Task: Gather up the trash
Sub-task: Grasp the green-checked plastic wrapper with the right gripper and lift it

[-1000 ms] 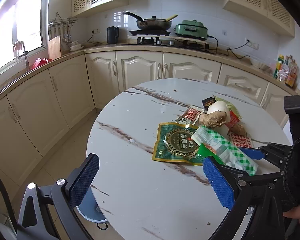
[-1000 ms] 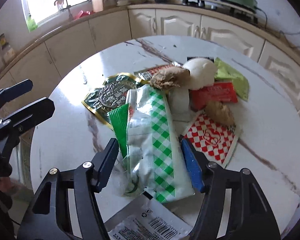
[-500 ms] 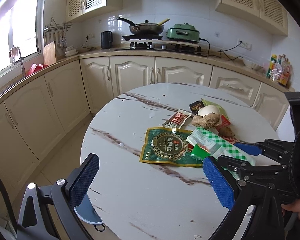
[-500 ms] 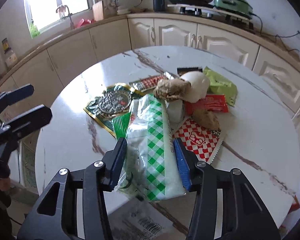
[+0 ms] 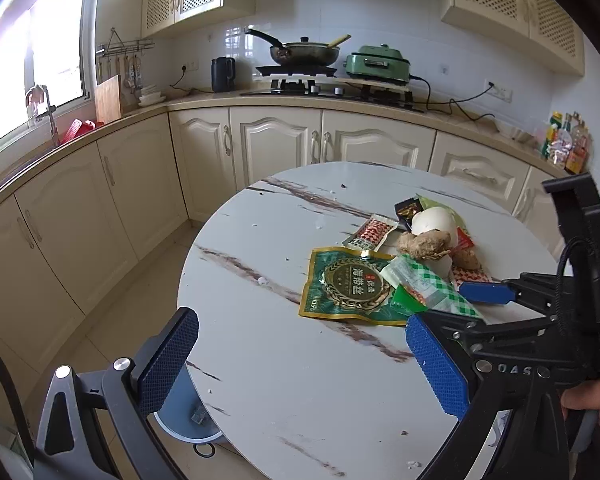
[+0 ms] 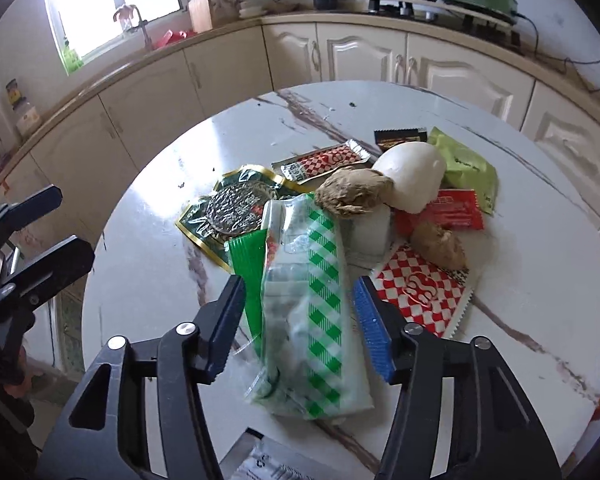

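Note:
A heap of trash lies on the round marble table (image 5: pixel 300 380). The green-and-white checked wrapper (image 6: pixel 312 320) lies lengthwise between my right gripper's (image 6: pixel 300 320) jaws, which are opening; a thin gap shows at each pad. Beyond it are a dark green gold-edged pouch (image 6: pixel 228 212), red-checked sachets (image 6: pixel 420 292), two ginger pieces (image 6: pixel 352 196), a white bun (image 6: pixel 412 172) and a lime packet (image 6: pixel 464 164). My left gripper (image 5: pixel 300 328) hangs open over the table's near left edge, with nothing in it. In the left wrist view the right gripper (image 5: pixel 456 306) straddles the checked wrapper (image 5: pixel 428 284).
A blue-grey bin (image 5: pixel 188 420) stands on the floor under the table's near left edge. Cream cabinets (image 5: pixel 276 148) and a counter with a stove (image 5: pixel 300 76) wrap around behind. A white barcoded packet (image 6: pixel 268 464) lies at the table's near edge.
My right jaws squeezed the checked wrapper half a second ago and have spread apart again. The left gripper drew back slightly from the table and stayed open.

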`<state>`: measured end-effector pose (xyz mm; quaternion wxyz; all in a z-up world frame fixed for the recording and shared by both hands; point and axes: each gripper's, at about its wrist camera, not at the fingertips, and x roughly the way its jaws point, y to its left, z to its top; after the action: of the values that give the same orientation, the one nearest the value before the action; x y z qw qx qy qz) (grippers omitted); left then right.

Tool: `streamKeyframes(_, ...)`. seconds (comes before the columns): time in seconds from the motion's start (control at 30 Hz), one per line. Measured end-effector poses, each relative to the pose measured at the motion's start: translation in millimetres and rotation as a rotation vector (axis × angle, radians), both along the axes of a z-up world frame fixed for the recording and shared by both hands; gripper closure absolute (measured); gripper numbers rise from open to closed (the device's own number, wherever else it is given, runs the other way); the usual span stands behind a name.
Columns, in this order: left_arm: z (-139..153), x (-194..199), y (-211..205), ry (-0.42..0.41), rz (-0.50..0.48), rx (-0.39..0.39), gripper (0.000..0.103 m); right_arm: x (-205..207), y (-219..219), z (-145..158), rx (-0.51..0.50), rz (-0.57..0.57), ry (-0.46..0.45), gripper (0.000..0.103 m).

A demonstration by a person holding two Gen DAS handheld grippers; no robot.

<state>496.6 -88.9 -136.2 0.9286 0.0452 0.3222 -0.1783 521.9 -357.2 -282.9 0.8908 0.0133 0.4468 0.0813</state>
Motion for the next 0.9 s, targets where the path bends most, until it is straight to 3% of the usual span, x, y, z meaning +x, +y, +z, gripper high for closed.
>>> streamKeyframes(0.1,-0.9,3.5,1.0,0.002,0.001,-0.002,0.001,5.6,10.9,-7.1,-0.042,0.017,0.015,0.037)
streamKeyframes(0.23,-2.9,7.7,-1.0,0.007,-0.008,-0.001,0.001,3.8,18.7,-17.9,-0.115,0.042,0.016,0.043)
streamKeyframes(0.4,-1.2,10.9,-11.1,-0.001,-0.034,0.004,0.001,-2.5,4.6,-12.4,-0.045,0.013,-0.003,0.051)
streamKeyframes(0.53,3.4,15.0,-16.1,-0.010,-0.035,-0.006,0.001,-12.3,-7.9,2.3,0.032,0.016,-0.043,0.051)
streamKeyframes(0.7,10.1,17.9,-34.1,-0.015,-0.059,-0.012,0.001,-28.3,-31.0,40.7,0.133,0.008,-0.158,0.051)
streamKeyframes(0.77,12.9,20.9,-47.5,-0.011,-0.090,-0.004,0.001,-36.2,-43.8,56.2,0.128,-0.026,-0.209,0.051)
streamKeyframes(0.9,15.2,36.4,-85.4,-0.002,-0.153,0.032,0.001,-41.7,-75.5,65.4,0.062,-0.136,-0.222,0.050)
